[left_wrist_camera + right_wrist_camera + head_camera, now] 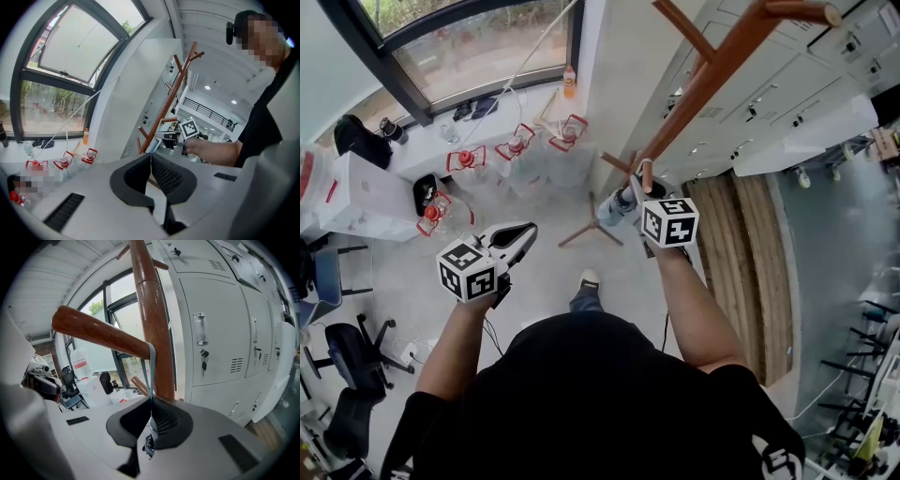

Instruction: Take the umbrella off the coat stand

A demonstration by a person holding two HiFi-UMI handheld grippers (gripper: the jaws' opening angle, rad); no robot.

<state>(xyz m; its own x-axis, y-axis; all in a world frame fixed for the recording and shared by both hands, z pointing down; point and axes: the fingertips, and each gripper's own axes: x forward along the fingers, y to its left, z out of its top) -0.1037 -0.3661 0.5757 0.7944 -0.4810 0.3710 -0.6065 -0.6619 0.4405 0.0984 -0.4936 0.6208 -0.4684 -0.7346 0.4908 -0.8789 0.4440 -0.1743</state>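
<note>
A grey floor [534, 281] runs to a far window [478, 47], with white lockers [741, 103] on the right. Beside them stands a red-brown coat stand [703, 84]. The blue-grey umbrella [617, 208] hangs lengthwise down its pole, with its strap [149, 366] looped over a peg [98, 331]. The right claw [151, 401] is clamped on the umbrella's top. The left claw [151, 157] is pressed together, holding nothing. The red label on a jug [79, 364] is too blurred to read.

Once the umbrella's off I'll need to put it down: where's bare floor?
Bare grey floor lies between the coat stand's feet and the shoe. Crowded: water jugs under the window, chairs at left.
</note>
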